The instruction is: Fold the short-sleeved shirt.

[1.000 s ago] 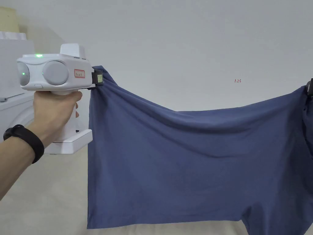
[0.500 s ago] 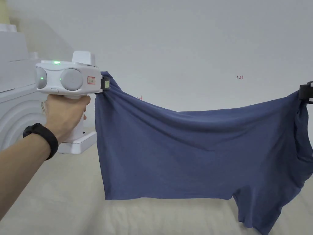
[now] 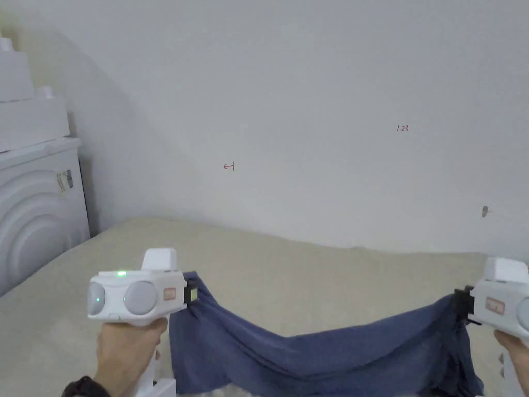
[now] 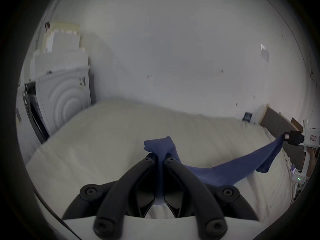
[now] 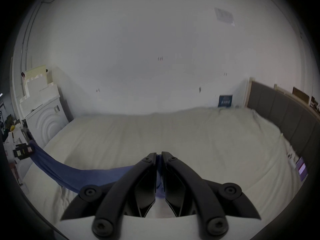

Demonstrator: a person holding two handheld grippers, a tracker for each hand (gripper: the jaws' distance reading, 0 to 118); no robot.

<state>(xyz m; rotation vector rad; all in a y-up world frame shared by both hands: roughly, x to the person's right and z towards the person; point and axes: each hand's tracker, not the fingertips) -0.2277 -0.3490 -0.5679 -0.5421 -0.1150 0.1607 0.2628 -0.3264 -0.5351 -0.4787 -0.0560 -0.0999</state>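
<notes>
Blue shirt (image 3: pixel 310 356) slung between left gripper (image 4: pixel 160 157), right gripper (image 5: pixel 158 155), fingers clamping corners

one shirt (image 3: pixel 320 356), two grippers (image 3: pixel 192 293)

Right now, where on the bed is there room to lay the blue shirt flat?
The bed is bare from the hanging shirt back to the wall, and between the white appliance and the grey headboard. The crowded strip is the near edge, under the shirt.
</notes>
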